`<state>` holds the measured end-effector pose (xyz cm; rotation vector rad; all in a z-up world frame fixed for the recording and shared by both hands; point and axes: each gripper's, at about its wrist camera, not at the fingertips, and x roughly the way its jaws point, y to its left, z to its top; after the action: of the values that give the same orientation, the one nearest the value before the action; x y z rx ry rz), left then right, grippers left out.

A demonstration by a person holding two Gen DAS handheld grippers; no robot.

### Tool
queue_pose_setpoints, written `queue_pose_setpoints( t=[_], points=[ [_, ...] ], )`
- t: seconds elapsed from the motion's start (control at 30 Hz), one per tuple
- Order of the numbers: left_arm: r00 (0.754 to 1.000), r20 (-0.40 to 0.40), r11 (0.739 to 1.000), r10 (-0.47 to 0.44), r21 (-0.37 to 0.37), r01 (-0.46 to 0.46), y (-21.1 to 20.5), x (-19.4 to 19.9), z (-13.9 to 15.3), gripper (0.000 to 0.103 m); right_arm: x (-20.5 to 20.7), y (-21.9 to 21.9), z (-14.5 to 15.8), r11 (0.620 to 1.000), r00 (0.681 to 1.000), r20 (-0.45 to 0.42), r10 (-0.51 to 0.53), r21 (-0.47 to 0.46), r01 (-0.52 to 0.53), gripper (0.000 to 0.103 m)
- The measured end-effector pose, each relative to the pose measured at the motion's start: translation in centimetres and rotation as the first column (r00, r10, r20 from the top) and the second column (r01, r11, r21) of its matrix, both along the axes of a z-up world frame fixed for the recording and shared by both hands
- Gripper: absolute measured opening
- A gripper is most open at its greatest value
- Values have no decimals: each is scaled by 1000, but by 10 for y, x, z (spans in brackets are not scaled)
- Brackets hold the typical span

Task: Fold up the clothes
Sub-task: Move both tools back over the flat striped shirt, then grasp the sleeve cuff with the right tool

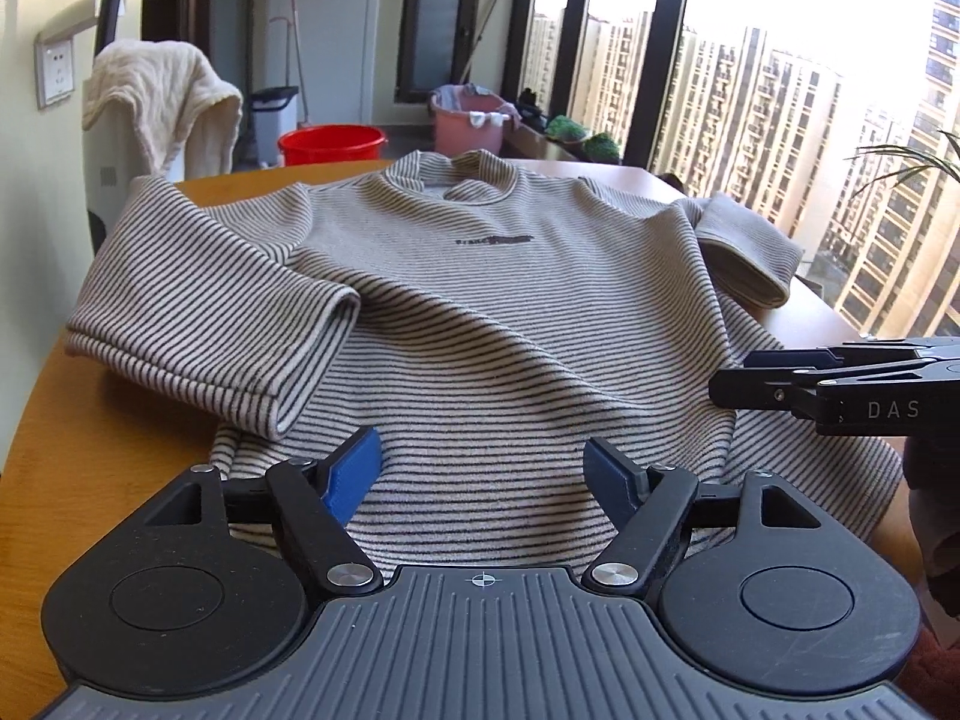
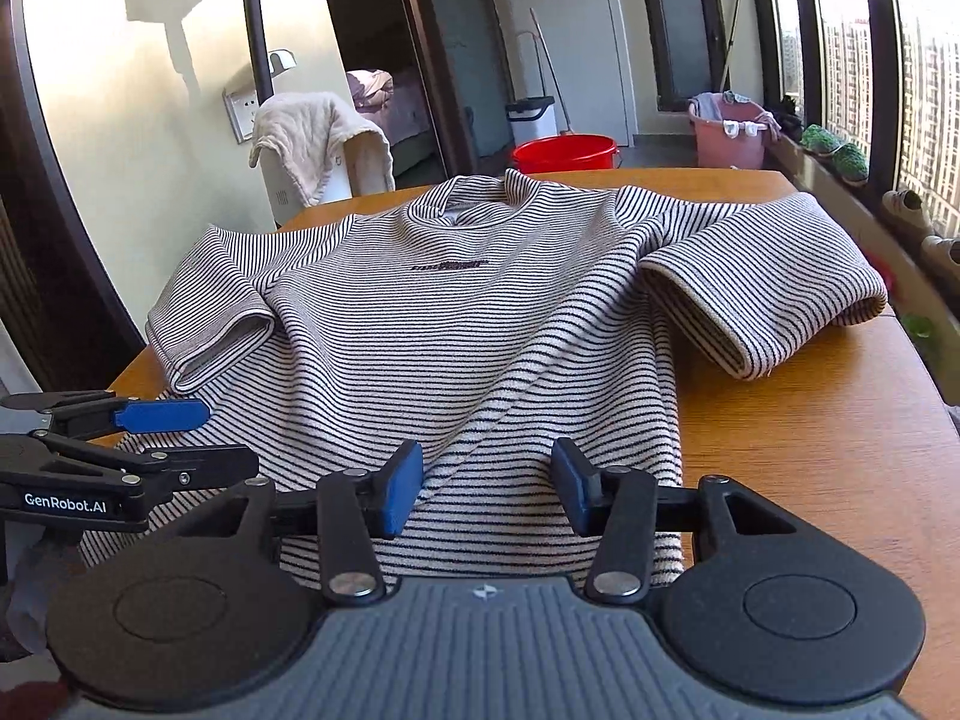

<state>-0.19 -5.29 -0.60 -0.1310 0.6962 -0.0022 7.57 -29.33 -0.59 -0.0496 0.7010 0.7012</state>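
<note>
I find the beige black-striped knit T-shirt (image 1: 498,312) flat on the wooden table (image 2: 828,432), unfolded; both my claws, left (image 1: 483,471) and right (image 2: 486,489), gape empty above its hem.

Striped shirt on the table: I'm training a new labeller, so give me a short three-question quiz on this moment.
1. True or false: the striped shirt lies front up on the wooden table, its collar at the far end.
2. What colour is the bucket standing behind the table? A) blue B) red C) green
3. Fill in: the left gripper and the right gripper both hover over the shirt's ____ edge, with their pads apart.

Key: 1 true; 2 B; 3 near (bottom hem).
</note>
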Motion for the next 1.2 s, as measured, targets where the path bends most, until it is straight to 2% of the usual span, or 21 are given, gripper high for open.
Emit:
queue_pose_setpoints(
  t=[0.13, 0.27, 0.33, 0.37, 0.47, 0.57, 0.63, 0.73, 0.77, 0.8, 0.83, 0.87, 0.93, 1.07, 1.13, 1.2],
  points=[
    [1000, -20, 998, -8, -57, 7, -1, -15, 3, 84, -16, -4, -1, 999, 999, 49, 21, -37, -19, 50],
    [999, -45, 1000, -12, -26, 11, -7, -16, 5, 91, -12, -10, 3, 1000, 999, 42, 19, -10, -18, 51],
    [998, -64, 999, 7, -43, -10, -6, -9, 8, 93, -14, -18, 10, 1000, 997, 72, -2, -5, 3, 51],
    [997, -77, 998, 19, -60, -23, -4, -6, 10, 95, -16, -22, 15, 1000, 993, 116, -16, -22, 19, 52],
    [996, -90, 992, 10, -125, -21, -3, -3, 21, 99, -17, -25, 26, 985, 959, 280, -41, -151, 86, 60],
    [998, -67, 994, -11, -108, 4, -18, -7, 28, 101, 0, -18, 25, 940, 911, 411, -13, -306, 151, 61],
    [998, -62, 993, -19, -114, 12, -21, -6, 31, 102, 21, -9, 18, 903, 895, 445, 15, -391, 180, 61],
    [998, -54, 990, -28, -139, 21, -23, -2, 35, 103, 53, 8, 5, 870, 911, 410, 45, -464, 166, 60],
    [998, -51, 989, -30, -148, 23, -24, 0, 37, 103, 63, 13, 3, 866, 922, 384, 51, -477, 150, 49],
    [999, -46, 987, -27, -161, 20, -24, -1, 39, 103, 72, 18, 2, 862, 930, 364, 52, -487, 142, 24],
    [999, -38, 986, -25, -168, 18, -26, -3, 41, 103, 80, 19, 6, 857, 931, 363, 36, -490, 158, 11],
    [999, -27, 985, -24, -173, 19, -26, -5, 43, 103, 88, 21, 11, 852, 932, 363, 20, -493, 174, 3],
    [1000, -1, 984, -25, -177, 25, -24, -11, 46, 103, 104, 19, 35, 847, 919, 394, -27, -479, 231, 3],
    [1000, 14, 978, -26, -205, 29, -18, -17, 44, 103, 134, 4, 124, 858, 845, 508, -168, -347, 379, 3],
    [999, 18, 973, -28, -228, 31, -14, -20, 42, 103, 141, 1, 164, 867, 811, 542, -218, -274, 416, 3],
    [999, 27, 969, -30, -244, 36, -12, -20, 42, 103, 142, 5, 191, 872, 785, 576, -229, -238, 429, 3]
  ],
)
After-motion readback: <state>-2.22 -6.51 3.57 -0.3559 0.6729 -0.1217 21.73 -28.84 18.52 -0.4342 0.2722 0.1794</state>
